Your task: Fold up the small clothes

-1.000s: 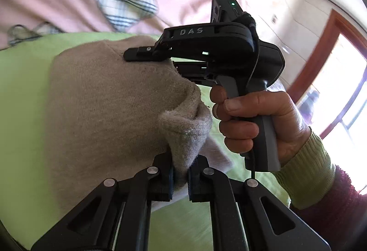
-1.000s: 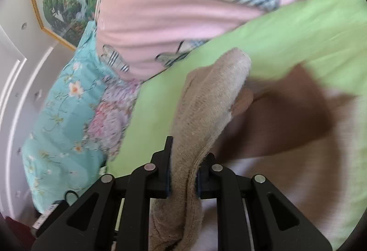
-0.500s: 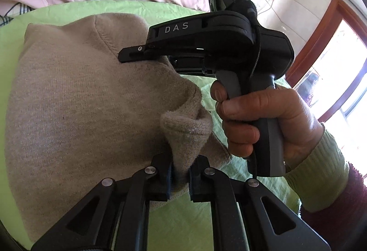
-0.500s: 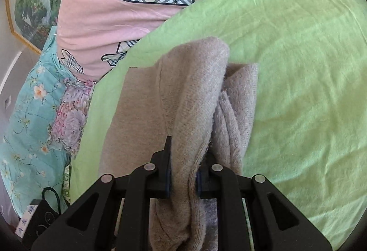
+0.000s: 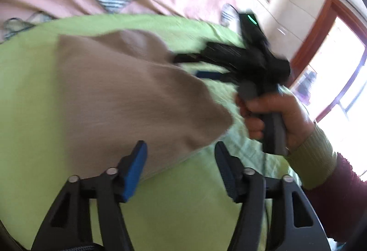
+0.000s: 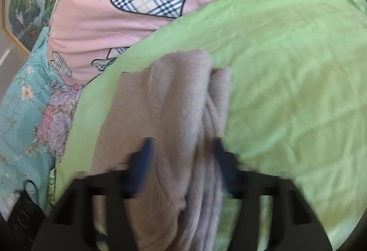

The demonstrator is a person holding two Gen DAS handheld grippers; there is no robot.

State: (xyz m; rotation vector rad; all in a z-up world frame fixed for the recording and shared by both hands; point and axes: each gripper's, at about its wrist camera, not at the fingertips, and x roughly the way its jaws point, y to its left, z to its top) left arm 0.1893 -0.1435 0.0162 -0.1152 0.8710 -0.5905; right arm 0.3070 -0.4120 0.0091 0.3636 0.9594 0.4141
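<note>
Knitwear on bed: beige knit garment [image 5: 128, 95] lies on the green sheet [image 5: 27, 95], with the pink quilt with plaid hearts [image 6: 128, 28] beyond it at the far side; floral blue bedding [image 6: 20, 118] off to the left in the right wrist view.

Left gripper [image 5: 181, 170]: jaws opening, blue pads stand apart; near corner of the garment sits between and just beyond them, pads not pressing on it; cloth rests on the sheet.

Right gripper [image 6: 181, 163]: jaws opening, wide apart, heavily blurred; a bunched ridge of the knit runs between them and on toward the far side; no pad seen pressing on it. In the left wrist view the same tool [image 5: 231, 60] shows at the garment's right edge, held by a hand [image 5: 277, 118] in a green cuff; that view is too blurred to show whether it touches cloth.

Key relation: garment's long axis runs near-to-far, straight ahead of both tools; flat body lies left of the right gripper, the bunched ridge directly under it; left gripper is at the near corner, right gripper on the right edge further along.

Judgement: fold laid and being released; ridge under the right tool looks unflattened; next move likely a smoothing or a second fold across the long axis; right hand seems nearer the bunched part.
</note>
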